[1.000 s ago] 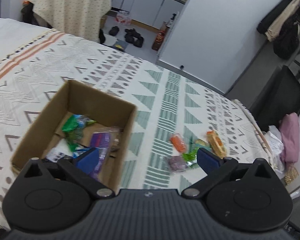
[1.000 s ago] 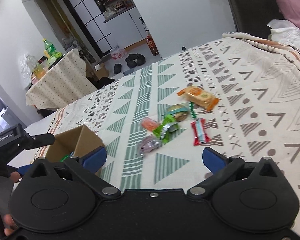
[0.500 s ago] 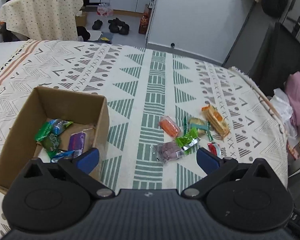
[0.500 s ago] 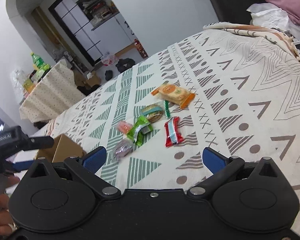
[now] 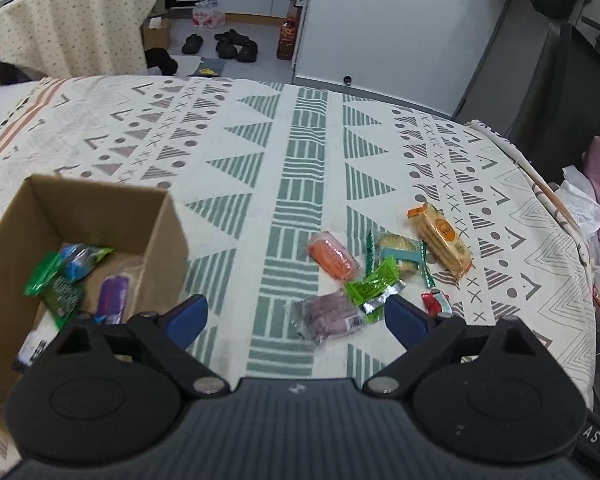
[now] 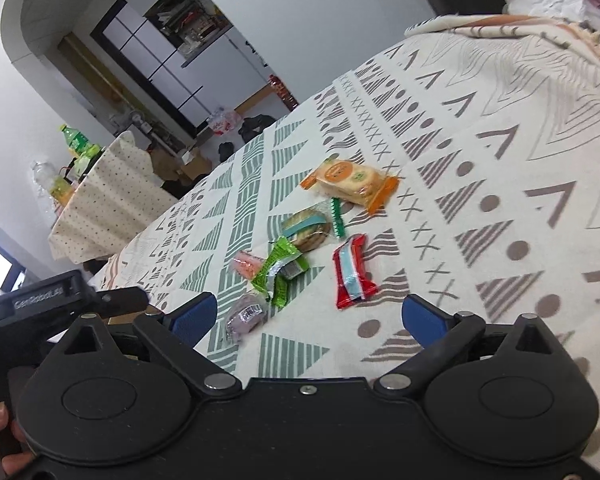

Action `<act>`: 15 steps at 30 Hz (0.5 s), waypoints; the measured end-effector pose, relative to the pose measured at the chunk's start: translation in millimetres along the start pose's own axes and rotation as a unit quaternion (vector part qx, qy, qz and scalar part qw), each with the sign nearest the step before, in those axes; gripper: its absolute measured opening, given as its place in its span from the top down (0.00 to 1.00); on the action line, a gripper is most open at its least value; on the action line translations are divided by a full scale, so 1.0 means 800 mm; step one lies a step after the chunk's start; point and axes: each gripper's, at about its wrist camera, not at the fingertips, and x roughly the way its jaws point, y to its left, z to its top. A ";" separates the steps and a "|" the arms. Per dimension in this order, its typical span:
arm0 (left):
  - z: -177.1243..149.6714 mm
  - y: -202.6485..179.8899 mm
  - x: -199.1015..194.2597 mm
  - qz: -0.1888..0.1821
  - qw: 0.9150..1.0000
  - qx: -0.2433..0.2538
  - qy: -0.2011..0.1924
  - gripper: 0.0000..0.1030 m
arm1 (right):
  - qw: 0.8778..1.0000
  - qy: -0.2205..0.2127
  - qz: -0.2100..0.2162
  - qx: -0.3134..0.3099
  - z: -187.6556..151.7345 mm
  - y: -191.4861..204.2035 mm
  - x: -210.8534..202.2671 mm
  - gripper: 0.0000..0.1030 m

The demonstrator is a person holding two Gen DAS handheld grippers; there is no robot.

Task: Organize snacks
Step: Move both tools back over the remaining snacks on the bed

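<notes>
over the last second i have swung the left gripper away from the cardboard box, which now sits at the left edge of its view with several packets inside, and toward the loose snacks on the patterned cloth; its jaws are spread and empty, framing the purple packet and green packet. the right gripper, also spread and empty, has closed in on the red packet. judgement: one deposit is complete, and six packets remain to be collected.
</notes>
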 end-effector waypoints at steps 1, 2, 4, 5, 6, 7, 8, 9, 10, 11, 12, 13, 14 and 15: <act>0.001 -0.002 0.004 0.000 1.000 0.000 -0.001 0.08 | 1.000 0.002 0.002 0.001 0.001 0.000 0.005 0.06; 0.002 -0.003 0.009 -0.004 1.000 0.000 0.000 0.10 | 1.000 0.004 0.003 0.003 0.003 -0.001 0.010 0.08; 0.004 -0.007 0.021 -0.011 1.000 0.000 0.007 0.12 | 1.000 0.008 0.002 0.008 0.007 -0.003 0.021 0.12; 0.004 -0.010 0.027 -0.015 1.000 0.000 0.011 0.14 | 1.000 0.009 0.002 0.010 0.009 -0.005 0.026 0.14; 0.004 -0.013 0.032 -0.018 1.000 0.003 0.013 0.16 | 1.000 0.009 0.000 0.010 0.011 -0.006 0.031 0.15; 0.003 -0.017 0.037 -0.019 1.000 0.007 0.015 0.17 | 1.000 0.010 -0.004 0.009 0.012 -0.006 0.035 0.17; 0.003 -0.020 0.043 -0.020 1.000 0.012 0.017 0.18 | 1.000 0.010 -0.009 0.007 0.012 -0.007 0.039 0.20; 0.002 -0.023 0.050 -0.019 0.999 0.017 0.020 0.18 | 1.000 0.011 -0.014 0.007 0.013 -0.008 0.043 0.22; 0.001 -0.026 0.056 -0.017 0.999 0.023 0.024 0.18 | 1.000 0.009 -0.022 0.006 0.013 -0.009 0.047 0.24; -0.001 -0.028 0.064 -0.013 0.999 0.029 0.029 0.18 | 0.999 0.005 -0.032 0.004 0.014 -0.011 0.048 0.24; -0.002 -0.029 0.071 -0.012 0.999 0.029 0.036 0.19 | 0.999 0.002 -0.039 0.003 0.014 -0.012 0.050 0.24; -0.003 -0.028 0.078 -0.016 0.999 0.025 0.043 0.19 | 0.999 -0.001 -0.042 0.002 0.015 -0.013 0.052 0.25; -0.004 -0.028 0.083 -0.018 0.998 0.022 0.047 0.19 | 0.999 -0.002 -0.043 0.001 0.015 -0.015 0.054 0.26; -0.005 -0.029 0.089 -0.016 0.998 0.023 0.050 0.19 | 0.999 -0.002 -0.044 0.001 0.016 -0.016 0.056 0.26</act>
